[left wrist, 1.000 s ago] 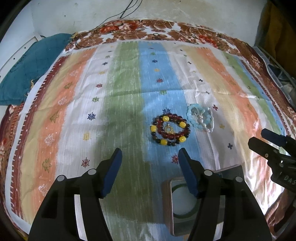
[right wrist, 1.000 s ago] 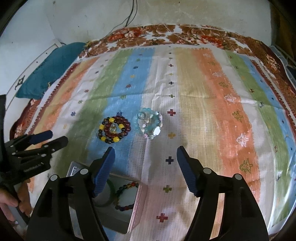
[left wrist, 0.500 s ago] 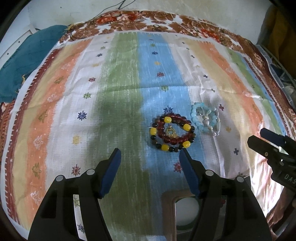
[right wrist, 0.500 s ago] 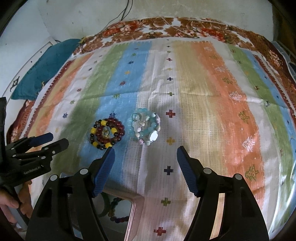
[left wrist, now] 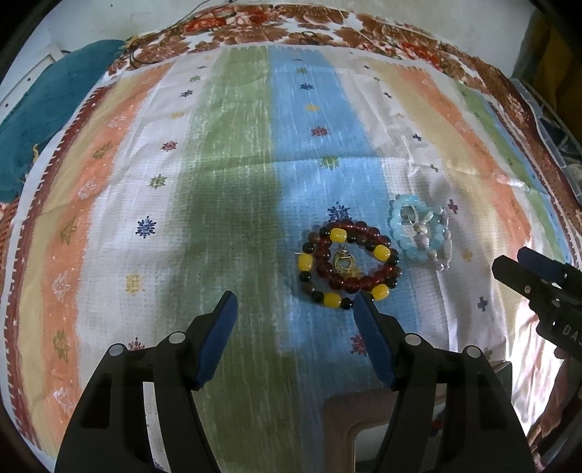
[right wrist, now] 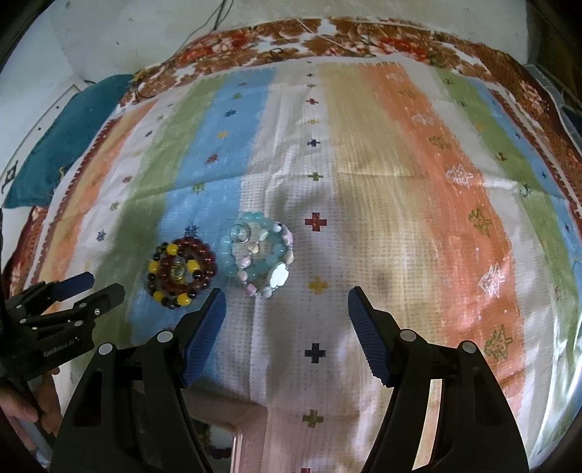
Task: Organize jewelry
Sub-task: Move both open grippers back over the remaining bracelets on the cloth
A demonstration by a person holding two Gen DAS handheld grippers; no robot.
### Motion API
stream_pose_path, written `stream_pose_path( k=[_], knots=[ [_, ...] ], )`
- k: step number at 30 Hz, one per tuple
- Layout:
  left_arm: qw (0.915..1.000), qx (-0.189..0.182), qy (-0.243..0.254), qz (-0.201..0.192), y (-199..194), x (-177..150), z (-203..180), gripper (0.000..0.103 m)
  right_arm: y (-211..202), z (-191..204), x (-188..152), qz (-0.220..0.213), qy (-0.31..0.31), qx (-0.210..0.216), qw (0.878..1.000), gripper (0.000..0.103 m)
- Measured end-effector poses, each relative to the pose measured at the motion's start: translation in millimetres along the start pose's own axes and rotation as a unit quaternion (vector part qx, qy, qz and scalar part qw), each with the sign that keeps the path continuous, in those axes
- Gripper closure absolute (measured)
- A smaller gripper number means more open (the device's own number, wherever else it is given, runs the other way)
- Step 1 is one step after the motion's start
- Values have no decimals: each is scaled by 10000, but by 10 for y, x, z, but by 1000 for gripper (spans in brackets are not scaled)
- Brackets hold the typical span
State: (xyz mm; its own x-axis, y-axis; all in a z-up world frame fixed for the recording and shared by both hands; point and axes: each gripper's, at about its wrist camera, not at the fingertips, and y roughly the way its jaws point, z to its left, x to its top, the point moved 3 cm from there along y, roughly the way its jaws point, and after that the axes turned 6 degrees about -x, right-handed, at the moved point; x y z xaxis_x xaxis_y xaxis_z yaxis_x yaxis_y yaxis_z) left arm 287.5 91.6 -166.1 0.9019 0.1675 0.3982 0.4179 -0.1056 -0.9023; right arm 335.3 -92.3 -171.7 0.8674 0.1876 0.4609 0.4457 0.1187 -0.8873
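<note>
Surface: striped cloth in green, blue, orange, tan and white bands with small flower and cross motifs, laid flat with a crease across its middle.
Underlayer: brown floral cover showing past the cloth along the upper edge of both views.
Room: pale wall at the top of the frame, a thin dark cable hanging down it; teal cushion at the upper left.
Red and yellow bracelets: coiled on the blue stripe, right of centre in the left wrist view, a gold charm in the ring's middle.
Pale blue bracelets: just beside the red set on its right, on the white band, mixed with pink and white beads.
Box: lower edge of the frame, brown rim, mostly hidden behind the claw arms; contents unclear.
Left claw: spread, nothing between the blue pads, above the cloth near the red set.
Right claw: spread, empty, just below the pale blue set.
Writing: white lettering on each claw body, partly legible, "DA" in the left wrist view; the rest too small to read.
Person: fingers at the lower left of the right wrist view.
</note>
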Motion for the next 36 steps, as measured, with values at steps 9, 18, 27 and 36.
stream_pose_path(
  k=[9,18,27,36],
  knots=[
    [10000,12,12,93,120,28,35,36,170,30,42,135,3,-75,9999,34],
    [9997,-55,21,227,268,30,80,36,319,65,81,209,-107,-216,9995,34],
    [9993,-81,-104,348,411,75,191,36,438,80,108,262,-139,-196,9994,34],
    [9993,-29,26,361,548,119,189,36,548,79,120,314,-208,-202,9991,34]
  ],
)
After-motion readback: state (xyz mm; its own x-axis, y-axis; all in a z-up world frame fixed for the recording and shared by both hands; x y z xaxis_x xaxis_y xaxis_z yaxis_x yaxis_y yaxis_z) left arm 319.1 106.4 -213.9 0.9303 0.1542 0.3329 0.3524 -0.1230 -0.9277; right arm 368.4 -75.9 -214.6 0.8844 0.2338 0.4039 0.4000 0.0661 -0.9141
